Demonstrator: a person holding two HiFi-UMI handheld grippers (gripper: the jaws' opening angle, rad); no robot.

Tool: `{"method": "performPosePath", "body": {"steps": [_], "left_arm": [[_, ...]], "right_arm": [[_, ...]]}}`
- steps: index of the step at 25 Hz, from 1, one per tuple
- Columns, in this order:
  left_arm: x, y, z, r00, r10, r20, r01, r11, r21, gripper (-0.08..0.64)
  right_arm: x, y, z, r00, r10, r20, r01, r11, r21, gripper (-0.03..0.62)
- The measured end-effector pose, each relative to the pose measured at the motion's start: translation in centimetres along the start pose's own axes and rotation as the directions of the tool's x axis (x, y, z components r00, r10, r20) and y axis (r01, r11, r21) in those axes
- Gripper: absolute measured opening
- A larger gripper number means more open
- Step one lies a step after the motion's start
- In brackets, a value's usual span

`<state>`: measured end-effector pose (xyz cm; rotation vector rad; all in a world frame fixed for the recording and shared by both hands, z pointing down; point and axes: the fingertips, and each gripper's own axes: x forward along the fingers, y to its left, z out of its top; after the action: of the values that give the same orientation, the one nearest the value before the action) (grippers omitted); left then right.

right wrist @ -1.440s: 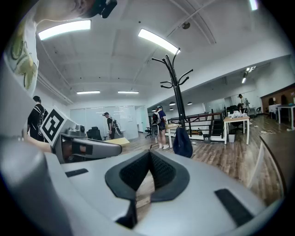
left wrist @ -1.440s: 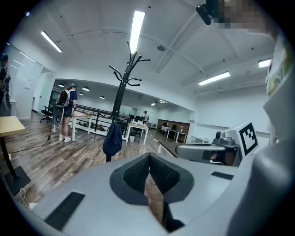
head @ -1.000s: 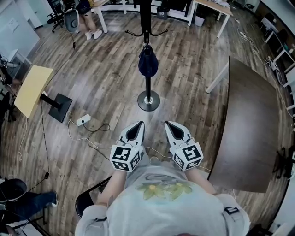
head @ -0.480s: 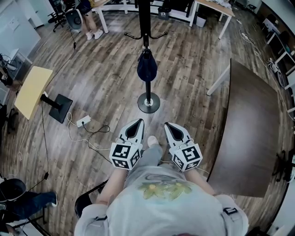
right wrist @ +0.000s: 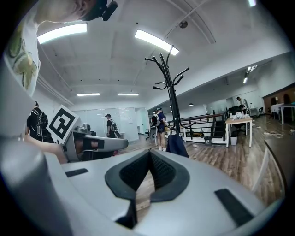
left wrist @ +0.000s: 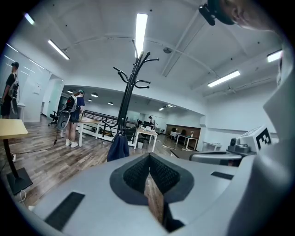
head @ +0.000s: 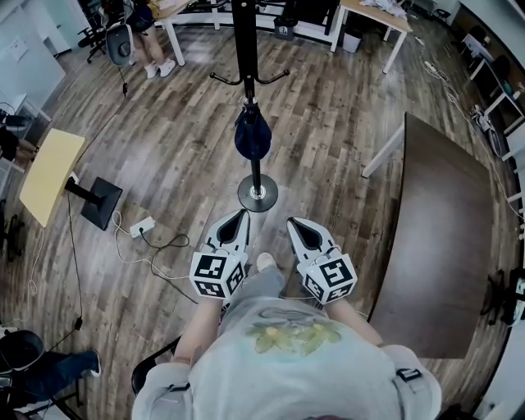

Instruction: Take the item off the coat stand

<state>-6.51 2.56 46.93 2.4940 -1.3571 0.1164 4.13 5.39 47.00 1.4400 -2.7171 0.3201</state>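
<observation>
A black coat stand [head: 246, 49] rises from a round base [head: 257, 193] on the wood floor ahead of me. A dark blue bag [head: 252, 135] hangs from one of its lower hooks; it also shows as the blue bag [left wrist: 118, 148] in the left gripper view and the blue bag [right wrist: 176, 144] in the right gripper view. My left gripper [head: 235, 223] and right gripper [head: 299, 226] are held side by side in front of my body, a short way before the base. Both have their jaws shut with nothing between them.
A dark brown table [head: 443, 238] stands at the right. At the left are a tilted yellow board on a black stand [head: 51, 168] and a power strip with cables [head: 141, 227]. White desks [head: 373, 12] and a person [head: 143, 33] are at the back.
I have stepped closer to the coat stand: its base and the bag have come nearer to the grippers. Both grippers stay shut and side by side.
</observation>
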Motion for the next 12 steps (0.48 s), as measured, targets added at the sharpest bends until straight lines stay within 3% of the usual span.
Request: {"method": "performPosePath", "body": {"steps": [12], "left_arm": [[3.8,1.7,1.3,1.0,-0.008,-0.021,0.008,1.0,-0.003,0.015]], "right_arm": [[3.1,-2.2,0.8,1.0,0.009,-0.026,-0.009,1.0,0.004,0.006]]}}
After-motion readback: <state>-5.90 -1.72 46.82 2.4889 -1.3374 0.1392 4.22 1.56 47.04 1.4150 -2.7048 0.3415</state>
